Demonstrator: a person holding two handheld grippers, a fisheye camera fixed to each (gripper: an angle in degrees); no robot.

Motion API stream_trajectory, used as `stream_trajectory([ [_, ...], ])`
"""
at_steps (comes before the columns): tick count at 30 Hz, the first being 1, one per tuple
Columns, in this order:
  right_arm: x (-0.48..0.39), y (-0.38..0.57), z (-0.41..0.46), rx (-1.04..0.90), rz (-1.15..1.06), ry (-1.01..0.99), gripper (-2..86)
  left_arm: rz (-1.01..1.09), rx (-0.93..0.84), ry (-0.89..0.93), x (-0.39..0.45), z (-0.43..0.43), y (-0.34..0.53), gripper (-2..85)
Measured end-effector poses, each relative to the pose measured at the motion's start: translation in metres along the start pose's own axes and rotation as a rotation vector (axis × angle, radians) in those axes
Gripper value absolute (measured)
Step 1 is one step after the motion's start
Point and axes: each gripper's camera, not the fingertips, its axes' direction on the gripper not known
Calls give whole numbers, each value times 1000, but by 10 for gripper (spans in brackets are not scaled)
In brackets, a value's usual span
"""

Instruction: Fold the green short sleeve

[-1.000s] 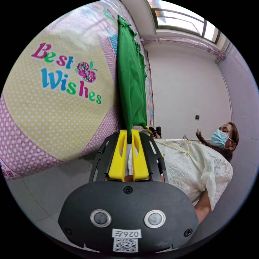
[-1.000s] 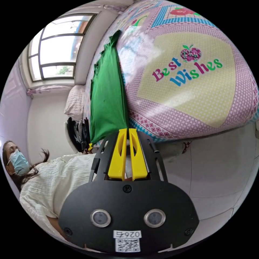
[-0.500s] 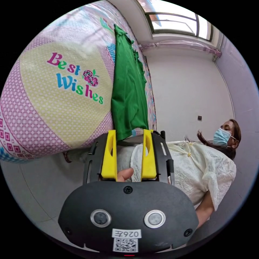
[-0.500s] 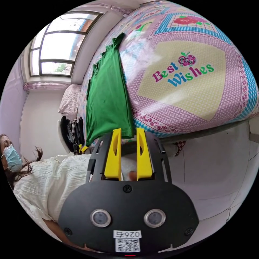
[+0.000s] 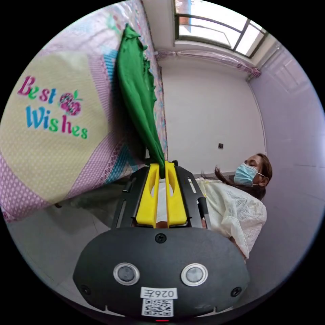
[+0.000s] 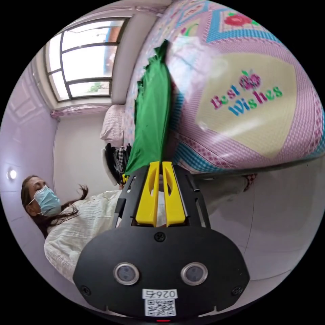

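1. Nearest in the left gripper view, the left gripper (image 5: 162, 166) has its two yellow fingers (image 5: 148, 196) pressed together, pinching an edge of the green short sleeve (image 5: 137, 91) at their tips.
2. Nearest in the right gripper view, the right gripper (image 6: 161, 165) has its yellow fingers (image 6: 148, 196) closed the same way, clamping another edge of the green short sleeve (image 6: 152, 111).
3. Just behind each gripper is the person (image 5: 230, 206) holding them, in a pale textured top and a face mask, also seen in the right gripper view (image 6: 78, 220).
4. From both grips the green garment stretches away, taut and narrow, towards the bed (image 5: 50, 145), whose quilted cover is pink, yellow and blue with coloured lettering (image 6: 257, 115).
5. The garment's far end reaches the bed cover.
6. Farthest off are a plain pale wall (image 5: 210, 115) and a bright window (image 6: 81, 64).
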Motion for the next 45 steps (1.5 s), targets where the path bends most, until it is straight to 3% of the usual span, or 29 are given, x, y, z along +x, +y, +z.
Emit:
stream_trajectory([
  [5, 39, 17, 42, -73, 80, 79, -9, -226, 71, -50, -48, -4, 34, 34],
  [12, 22, 59, 58, -28, 76, 325, 44, -199, 230, -69, -28, -23, 60, 1],
  [17, -42, 58, 78, 94, -159, 458, 43, -102, 92, -251, 12, -2, 30, -8],
  [24, -87, 40, 199, -73, -462, 586, 35, 21, -130, -335, 42, 69, -15, -9],
  [28, -74, 52, 224, -80, -477, 611, 10, -109, -134, -399, 23, 68, 6, -9],
  [30, -63, 61, 216, -69, -445, 576, -4, -181, -42, -377, 12, 50, 24, -9],
  [32, -55, 68, 209, -62, -412, 549, -8, -244, 158, -314, 5, 20, 51, -10],
  [37, -55, 85, 196, -48, -385, 592, -10, -206, 382, -330, 26, -1, 72, -10],
  [41, -74, 89, 200, -20, -439, 540, -12, -70, 298, -396, 51, 41, 27, -10],
  [45, -89, 81, 234, -74, -505, 476, -11, 70, 149, -337, 55, 114, -37, -10],
])
